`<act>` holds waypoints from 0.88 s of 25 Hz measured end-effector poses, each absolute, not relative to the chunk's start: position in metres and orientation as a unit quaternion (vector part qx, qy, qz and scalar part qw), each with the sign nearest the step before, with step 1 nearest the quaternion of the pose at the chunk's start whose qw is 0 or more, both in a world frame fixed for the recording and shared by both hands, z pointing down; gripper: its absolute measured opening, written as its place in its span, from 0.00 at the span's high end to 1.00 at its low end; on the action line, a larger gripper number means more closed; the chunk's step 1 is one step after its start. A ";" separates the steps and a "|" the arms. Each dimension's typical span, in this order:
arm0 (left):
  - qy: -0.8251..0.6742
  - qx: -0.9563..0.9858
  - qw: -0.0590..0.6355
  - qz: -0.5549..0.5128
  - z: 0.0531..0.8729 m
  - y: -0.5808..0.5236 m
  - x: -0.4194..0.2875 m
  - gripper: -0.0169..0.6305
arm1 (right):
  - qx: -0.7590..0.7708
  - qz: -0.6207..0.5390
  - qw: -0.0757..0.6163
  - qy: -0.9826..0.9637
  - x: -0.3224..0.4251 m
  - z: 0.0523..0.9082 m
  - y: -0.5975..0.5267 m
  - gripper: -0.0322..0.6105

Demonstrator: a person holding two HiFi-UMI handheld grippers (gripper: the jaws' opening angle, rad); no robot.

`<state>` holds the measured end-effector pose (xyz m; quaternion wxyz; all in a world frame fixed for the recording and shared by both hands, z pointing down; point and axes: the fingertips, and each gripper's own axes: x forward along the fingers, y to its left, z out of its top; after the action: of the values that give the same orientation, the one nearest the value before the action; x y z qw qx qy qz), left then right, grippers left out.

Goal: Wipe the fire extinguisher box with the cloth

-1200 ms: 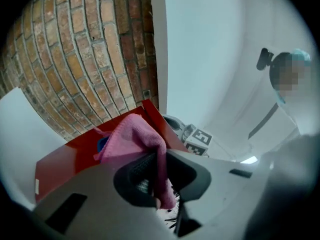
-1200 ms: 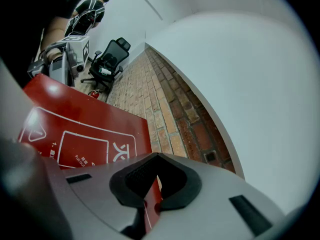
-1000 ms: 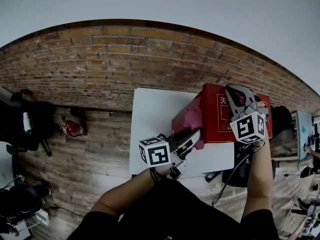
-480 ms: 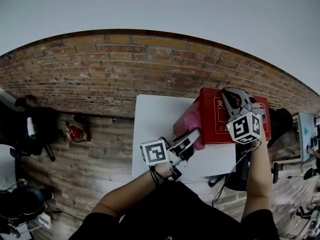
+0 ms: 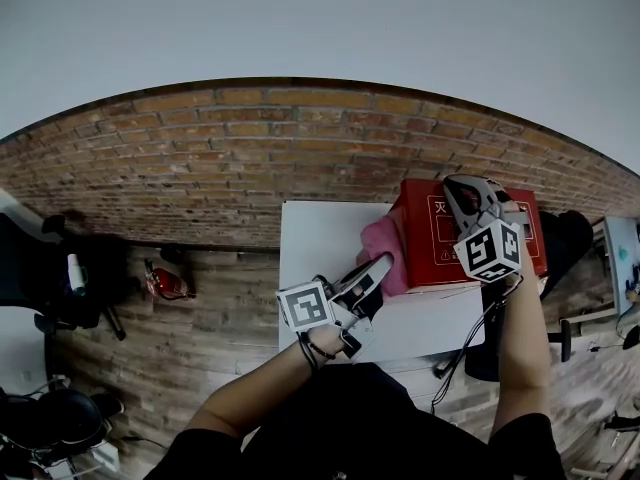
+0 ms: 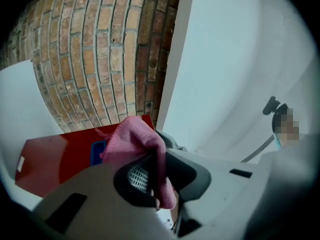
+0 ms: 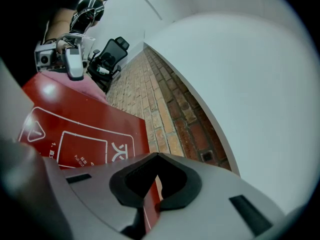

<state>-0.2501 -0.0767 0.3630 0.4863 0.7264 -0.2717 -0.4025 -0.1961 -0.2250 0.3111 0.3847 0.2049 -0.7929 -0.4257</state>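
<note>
The red fire extinguisher box (image 5: 445, 253) lies on the white table (image 5: 320, 243) by the brick wall. A pink cloth (image 5: 382, 243) is pressed against the box's left side, and my left gripper (image 5: 378, 265) is shut on it. In the left gripper view the cloth (image 6: 135, 139) hangs bunched between the jaws, with the red box (image 6: 50, 156) just behind. My right gripper (image 5: 463, 190) is at the box's far edge, shut on that edge. The right gripper view shows the box's printed lid (image 7: 85, 129), its rim caught between the jaws, and the left gripper (image 7: 70, 59) above the cloth (image 7: 75, 86).
The brick wall (image 5: 250, 158) runs behind the table. A small red object (image 5: 165, 283) and dark gear (image 5: 60, 278) sit on the wooden floor to the left. A black office chair (image 7: 107, 56) and a person (image 7: 90, 9) are further off. Cables hang at the table's right front (image 5: 465, 353).
The head view has drifted, so the table and box sit lower and further right in it. The left gripper keeps the cloth on the box's left side; the right gripper holds its place.
</note>
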 end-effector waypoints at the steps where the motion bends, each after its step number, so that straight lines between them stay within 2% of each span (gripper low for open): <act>1: -0.273 0.731 0.481 -0.400 0.361 -0.074 -0.254 0.86 | 0.211 -0.428 0.382 -0.791 -0.195 0.309 -0.225 0.92; 6: -0.278 0.756 0.457 -0.378 0.350 -0.060 -0.272 0.86 | 0.294 -0.435 0.355 -0.774 -0.185 0.289 -0.224 0.92; 14: -0.311 0.802 0.403 -0.312 0.342 -0.034 -0.289 0.86 | 0.426 -0.411 0.247 -0.767 -0.169 0.234 -0.169 0.92; 18: -0.339 0.824 0.366 -0.269 0.338 -0.025 -0.295 0.86 | 0.437 -0.363 0.186 -0.802 -0.167 0.226 -0.133 0.92; 22: -0.361 0.845 0.322 -0.229 0.333 -0.018 -0.295 0.86 | 0.434 -0.331 0.168 -0.821 -0.167 0.240 -0.096 0.92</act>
<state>-0.2950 -0.0176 0.3326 0.3217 0.8451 -0.3605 -0.2288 -0.1672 -0.0963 0.2400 0.1682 0.4336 -0.8211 -0.3309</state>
